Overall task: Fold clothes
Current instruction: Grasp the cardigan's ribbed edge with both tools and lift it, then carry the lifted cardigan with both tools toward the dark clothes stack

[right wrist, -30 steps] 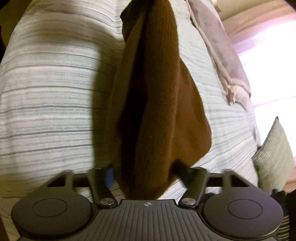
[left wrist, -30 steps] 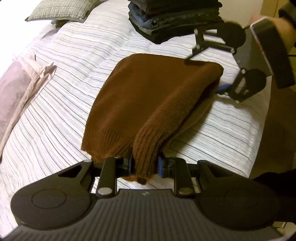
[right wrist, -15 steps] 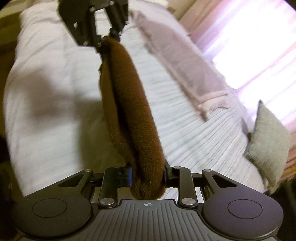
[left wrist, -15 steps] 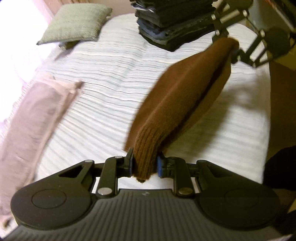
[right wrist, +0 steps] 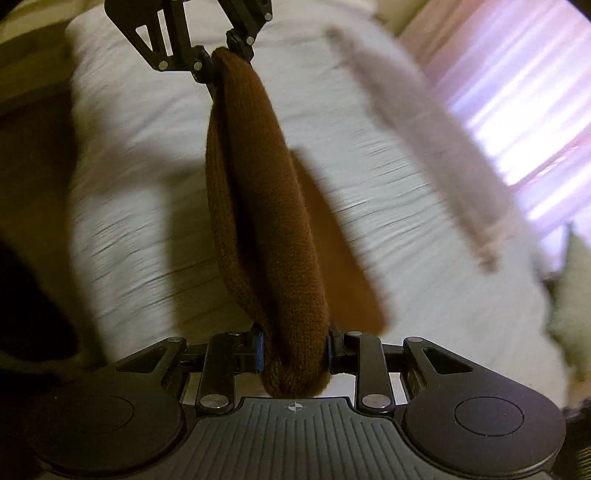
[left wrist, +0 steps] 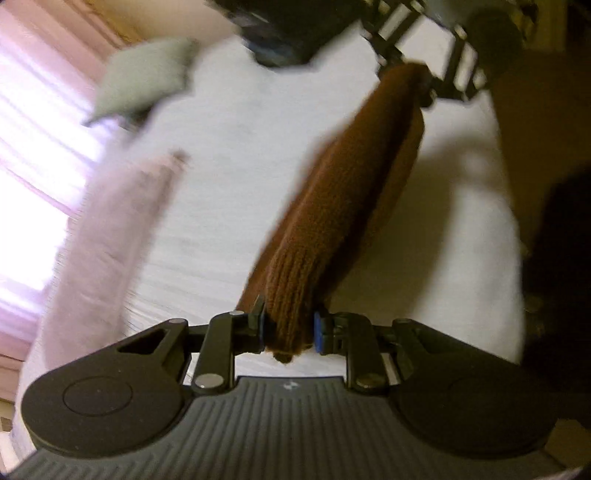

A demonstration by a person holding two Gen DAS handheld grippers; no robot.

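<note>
The left gripper [left wrist: 288,330] and right gripper [right wrist: 293,350] each clamp one end of a folded brown knitted sweater [right wrist: 266,206], stretched between them above the white striped bed [left wrist: 229,192]. No writing is readable.

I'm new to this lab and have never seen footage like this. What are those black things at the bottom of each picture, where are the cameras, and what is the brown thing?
There is no robot here. A person holds a hand-held two-finger gripper in each hand, and each gripper carries a wide-angle camera looking forward along its fingers. So the black shape at the bottom of each picture is that camera's own gripper.

In the left wrist picture, the left gripper pinches one end of a brown knitted sweater. In the right wrist picture, the right gripper clamps the other end. Each gripper also appears at the top of the other's picture.

The sweater hangs stretched between them above a bed with a white striped bedspread. On the bed lie a pinkish cloth, a grey-green cushion and a dark pile, too blurred to identify.
</note>
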